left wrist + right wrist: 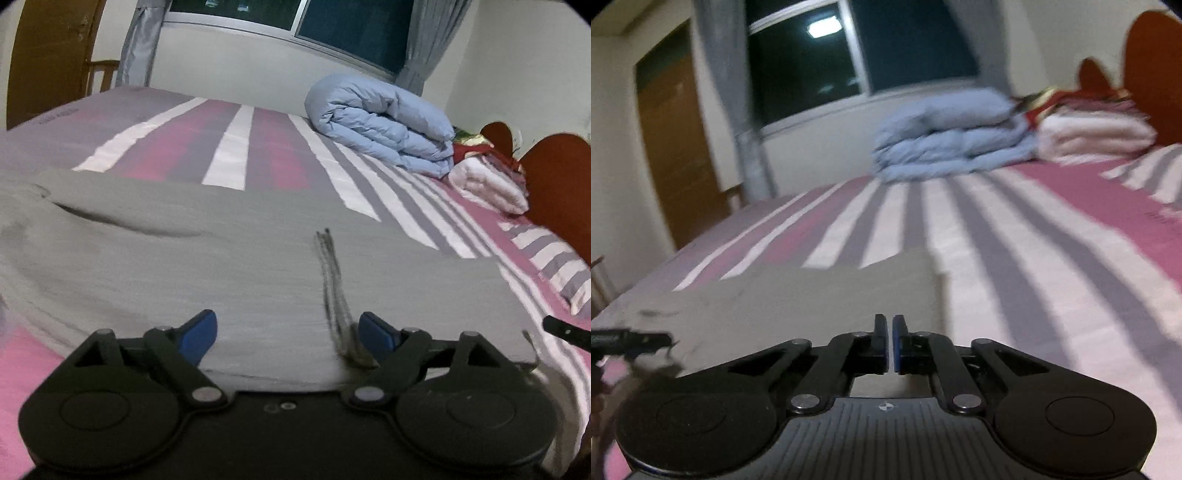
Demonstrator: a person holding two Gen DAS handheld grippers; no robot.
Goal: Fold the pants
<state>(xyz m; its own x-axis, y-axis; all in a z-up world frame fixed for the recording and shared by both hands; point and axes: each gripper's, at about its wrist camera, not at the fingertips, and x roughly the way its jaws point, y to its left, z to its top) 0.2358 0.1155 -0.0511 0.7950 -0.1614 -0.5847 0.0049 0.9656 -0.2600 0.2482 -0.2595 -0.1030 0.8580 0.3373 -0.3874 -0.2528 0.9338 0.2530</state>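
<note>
Striped bed (236,147) — curtained window (332,22) behind

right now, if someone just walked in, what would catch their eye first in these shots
The grey pants spread flat across the near part of the pink and white striped bed, with the open left gripper right over their near edge. Behind, a rolled pale blue duvet sits by the window. The right gripper is shut above the pants' right edge.

I count one pair of grey pants (258,258), one bed (229,147), one rolled blue duvet (384,125), one folded white blanket (487,184), two grippers.
</note>
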